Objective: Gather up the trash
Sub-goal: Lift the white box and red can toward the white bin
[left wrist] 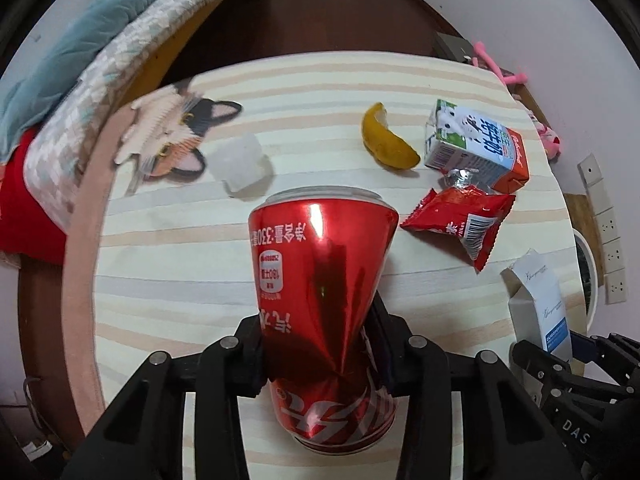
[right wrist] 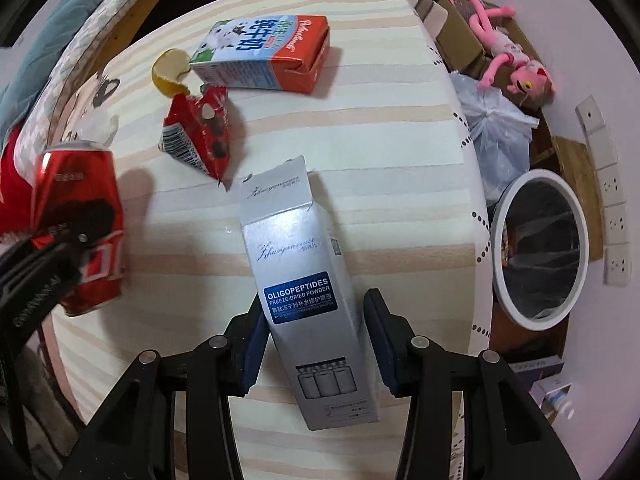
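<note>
The left gripper (left wrist: 320,352) is pinching a crushed red can (left wrist: 320,280), its fingers pressing into the dented waist, above the table (left wrist: 168,280) near its left edge. The right gripper (right wrist: 316,344) is standing part-open around a grey carton (right wrist: 304,280); the left pad is touching it, the right pad is standing just clear. A red wrapper (right wrist: 200,132), a peel (right wrist: 170,72) and a milk carton (right wrist: 260,52) are lying toward the far edge. A white bin (right wrist: 540,248) is sitting below the table's right edge.

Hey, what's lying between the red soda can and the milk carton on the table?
The red snack wrapper lies between the crushed can and the milk carton, clearest in the right wrist view.
</note>
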Motion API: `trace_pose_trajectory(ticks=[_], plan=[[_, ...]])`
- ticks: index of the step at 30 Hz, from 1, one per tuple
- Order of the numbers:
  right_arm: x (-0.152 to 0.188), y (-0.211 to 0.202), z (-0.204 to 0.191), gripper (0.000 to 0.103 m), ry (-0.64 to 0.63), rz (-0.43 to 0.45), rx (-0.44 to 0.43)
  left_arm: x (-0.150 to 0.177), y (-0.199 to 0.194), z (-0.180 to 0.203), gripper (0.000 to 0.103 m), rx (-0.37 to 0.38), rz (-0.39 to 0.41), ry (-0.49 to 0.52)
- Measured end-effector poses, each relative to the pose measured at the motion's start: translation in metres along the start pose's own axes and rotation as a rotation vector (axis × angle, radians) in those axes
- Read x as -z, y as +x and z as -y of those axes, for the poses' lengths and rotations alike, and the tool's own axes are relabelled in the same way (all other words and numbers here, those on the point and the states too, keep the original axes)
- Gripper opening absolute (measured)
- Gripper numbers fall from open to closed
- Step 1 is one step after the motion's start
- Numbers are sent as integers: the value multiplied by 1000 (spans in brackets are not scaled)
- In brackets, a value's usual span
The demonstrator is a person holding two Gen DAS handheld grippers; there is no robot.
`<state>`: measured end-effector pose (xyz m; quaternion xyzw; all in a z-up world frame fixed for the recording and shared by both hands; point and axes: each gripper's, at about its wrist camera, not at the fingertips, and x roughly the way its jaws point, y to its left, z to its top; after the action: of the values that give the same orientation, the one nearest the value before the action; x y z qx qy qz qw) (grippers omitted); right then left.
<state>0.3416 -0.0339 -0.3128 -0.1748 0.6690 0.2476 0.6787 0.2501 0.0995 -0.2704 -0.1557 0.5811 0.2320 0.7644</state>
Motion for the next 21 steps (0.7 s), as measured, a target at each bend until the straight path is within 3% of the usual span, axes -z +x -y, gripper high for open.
trace_pose_trajectory(ticks=[6,13,21], plan=[[2,0,-7,43,-29,24,53,13,-13,1,37,-73,42,31],[14,-16,-11,41,5,47,-20,25,-29,-5,37,-99,68,36],[44,-77,-9,41,32,161,-118,42,-86,0,37,-86,166,53]])
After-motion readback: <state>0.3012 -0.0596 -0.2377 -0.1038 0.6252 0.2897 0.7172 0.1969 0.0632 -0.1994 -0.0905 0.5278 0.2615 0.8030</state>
